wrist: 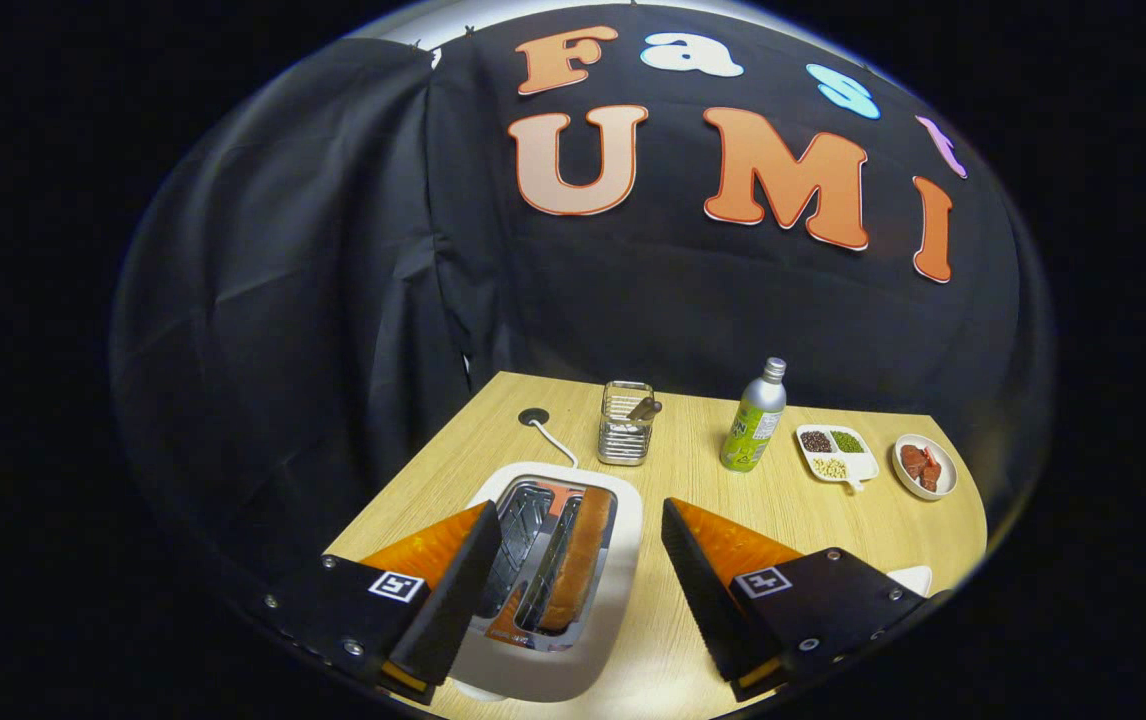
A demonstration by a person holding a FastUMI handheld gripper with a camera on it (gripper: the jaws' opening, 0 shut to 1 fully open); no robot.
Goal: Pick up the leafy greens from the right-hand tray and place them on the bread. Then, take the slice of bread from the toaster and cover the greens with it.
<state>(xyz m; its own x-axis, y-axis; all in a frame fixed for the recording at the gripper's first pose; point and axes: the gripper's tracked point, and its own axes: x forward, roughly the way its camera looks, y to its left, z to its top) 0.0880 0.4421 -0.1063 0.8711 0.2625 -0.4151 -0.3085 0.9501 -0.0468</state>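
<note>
A white toaster [623, 560] sits on the wooden table directly under and between my fingers. A slice of bread [578, 555] stands upright in its right slot; the left slot holds nothing. My gripper [578, 515] hovers above the toaster, open wide, with the left fingertip [483, 525] over the toaster's left edge and the right fingertip [678, 525] just past its right edge. The bread slice lies in the gap between the fingers, untouched. The leafy greens and the base bread are hidden from me.
Beyond the toaster stand a wire utensil holder [626, 423] and a green-labelled metal bottle [755, 428]. Farther right are a divided white dish of beans [836, 453] and a small bowl of red pieces [924, 466]. A white cord [555, 440] runs to a table grommet. A white rim [915, 576] peeks past the right finger.
</note>
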